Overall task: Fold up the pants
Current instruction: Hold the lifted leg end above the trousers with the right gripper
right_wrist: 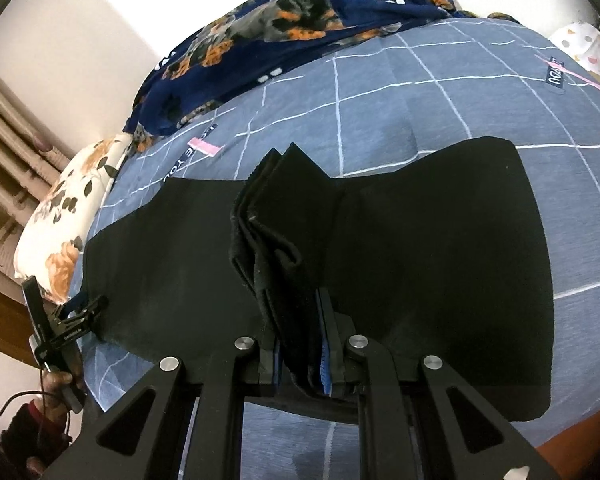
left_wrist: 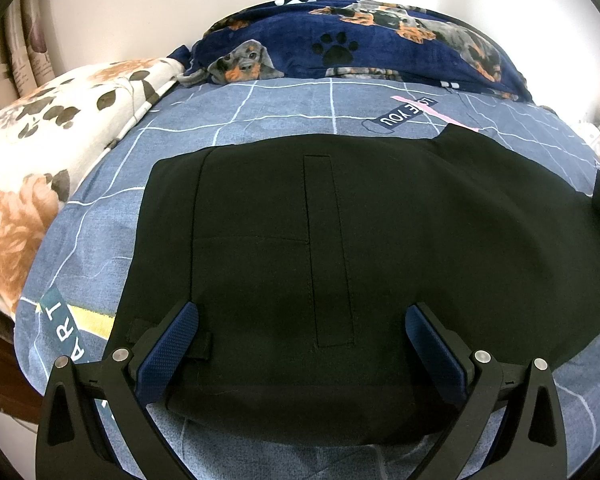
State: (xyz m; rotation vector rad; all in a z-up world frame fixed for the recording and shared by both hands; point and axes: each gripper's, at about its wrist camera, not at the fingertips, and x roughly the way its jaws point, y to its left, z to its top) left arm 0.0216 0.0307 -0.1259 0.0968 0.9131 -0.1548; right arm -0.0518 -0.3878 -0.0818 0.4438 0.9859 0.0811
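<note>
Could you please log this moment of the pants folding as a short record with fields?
surface: bed with blue grid sheet
garment: black pants, spread flat across the sheet
left gripper: open, over the pants at the near edge, holding nothing
right gripper: shut on a bunched, layered end of the pants, lifted off the sheet
behind: navy dog-print blanket, floral pillow
fold: not finished

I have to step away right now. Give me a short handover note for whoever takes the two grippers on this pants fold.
Left gripper: open, hovering over the waist end of the black pants, holding nothing.
Right gripper: shut on a bunched stack of pant layers, lifted off the bed.
Done: pants laid flat across the bed, one end picked up.
Left: lay the lifted end over the flat part, release, smooth.
</note>
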